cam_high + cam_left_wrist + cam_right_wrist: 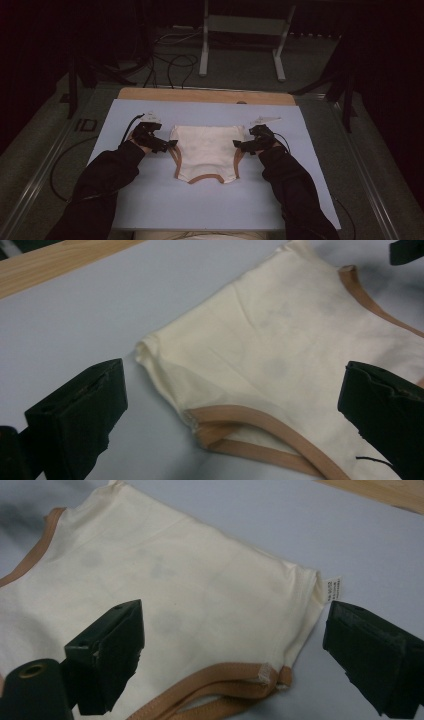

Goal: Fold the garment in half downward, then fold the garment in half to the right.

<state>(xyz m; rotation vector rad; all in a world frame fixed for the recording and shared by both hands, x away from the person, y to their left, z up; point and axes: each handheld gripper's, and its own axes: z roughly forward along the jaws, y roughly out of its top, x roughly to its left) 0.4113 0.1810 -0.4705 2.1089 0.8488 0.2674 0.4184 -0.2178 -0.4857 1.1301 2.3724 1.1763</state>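
Underwear (207, 151) (cream, tan-trimmed) lies between left gripper (169, 145) and right gripper (239, 145), both spread.

I'm working in what looks like a lab: beyond the pale blue table (150, 200), cables (172, 62) trail across grey carpet (240, 67) toward a white equipment stand (240, 30), all dimly lit.

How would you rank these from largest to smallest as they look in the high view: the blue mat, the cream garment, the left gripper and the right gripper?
1. Blue mat
2. Cream garment
3. Left gripper and right gripper: they look alike, so no ranking between them.
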